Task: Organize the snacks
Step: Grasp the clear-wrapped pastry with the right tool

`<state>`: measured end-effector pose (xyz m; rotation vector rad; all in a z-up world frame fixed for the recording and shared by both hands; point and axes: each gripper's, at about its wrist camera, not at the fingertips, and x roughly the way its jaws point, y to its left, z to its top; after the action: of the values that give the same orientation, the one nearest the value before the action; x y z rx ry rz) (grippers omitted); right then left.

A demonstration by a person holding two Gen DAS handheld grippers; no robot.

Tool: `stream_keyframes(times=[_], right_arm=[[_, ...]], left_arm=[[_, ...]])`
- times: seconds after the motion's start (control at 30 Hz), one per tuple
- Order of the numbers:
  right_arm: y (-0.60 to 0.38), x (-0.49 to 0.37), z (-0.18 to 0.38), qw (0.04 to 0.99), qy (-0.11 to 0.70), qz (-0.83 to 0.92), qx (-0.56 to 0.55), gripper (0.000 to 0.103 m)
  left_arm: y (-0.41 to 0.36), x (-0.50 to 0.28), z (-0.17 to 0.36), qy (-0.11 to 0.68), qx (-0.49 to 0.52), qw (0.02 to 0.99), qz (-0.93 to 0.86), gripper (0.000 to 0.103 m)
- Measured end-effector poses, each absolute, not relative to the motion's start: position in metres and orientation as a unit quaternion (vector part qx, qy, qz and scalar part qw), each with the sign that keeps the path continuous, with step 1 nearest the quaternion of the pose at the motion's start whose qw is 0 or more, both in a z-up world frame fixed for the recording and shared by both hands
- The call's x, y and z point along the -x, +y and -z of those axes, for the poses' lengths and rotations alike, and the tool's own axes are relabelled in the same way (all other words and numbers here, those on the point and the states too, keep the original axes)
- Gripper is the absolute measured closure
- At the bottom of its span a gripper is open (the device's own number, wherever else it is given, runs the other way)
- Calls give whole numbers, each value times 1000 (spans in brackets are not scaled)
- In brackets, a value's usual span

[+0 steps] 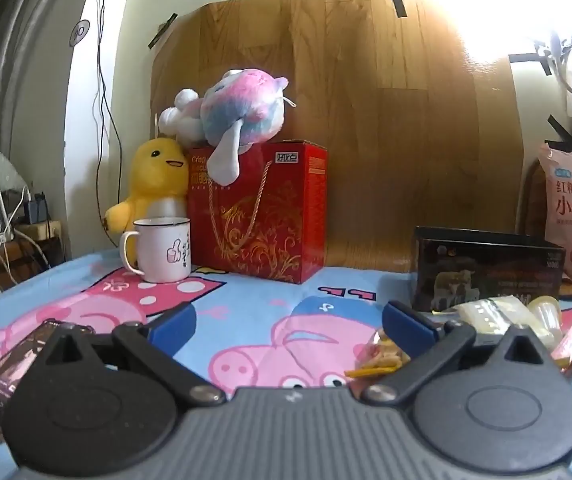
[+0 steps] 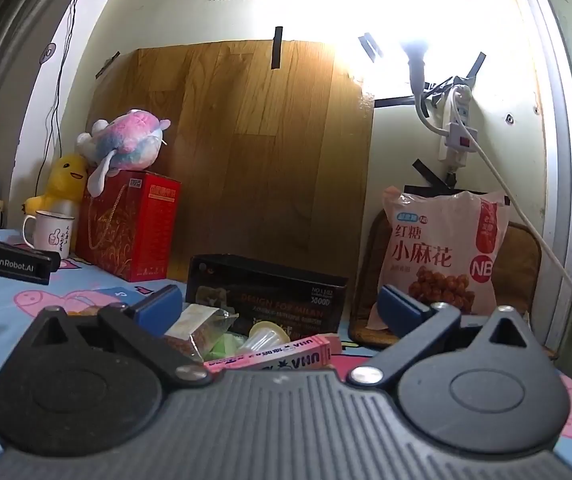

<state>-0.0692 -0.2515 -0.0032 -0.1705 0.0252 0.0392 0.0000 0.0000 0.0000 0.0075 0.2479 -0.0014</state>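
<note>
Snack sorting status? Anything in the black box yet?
Nothing looks done: small snacks, including the pink UHA pack, lie loose on the sheet before the black box. Its inside isn't visible. In hand: nothing; left gripper and right gripper are open, empty. All sorting remains.

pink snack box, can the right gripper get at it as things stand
Probably yes. The right gripper is open and the pink box lies just ahead between its fingers, on top of the snack pile, with nothing covering it.

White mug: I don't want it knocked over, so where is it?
In the left wrist view the white mug stands at left, before the yellow duck toy, beside the red box.
</note>
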Motion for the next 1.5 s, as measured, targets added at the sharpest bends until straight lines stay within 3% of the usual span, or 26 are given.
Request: stream_keyframes(times=[1.03,1.07,1.2,1.5], right_arm=[[-246,60,3,992,54,-50,99,0],[-245,59,3,992,59,-59,100,3],[-240,50,4,982,108,-114,100,38],[-218,8,1,958,178,-184,130,39]], left_arm=[[7,-13,4,175,38,984,15,0],[8,-15,4,180,40,983,15,0],[13,-19,5,193,50,980,15,0],[14,-20,4,199,52,978,16,1]])
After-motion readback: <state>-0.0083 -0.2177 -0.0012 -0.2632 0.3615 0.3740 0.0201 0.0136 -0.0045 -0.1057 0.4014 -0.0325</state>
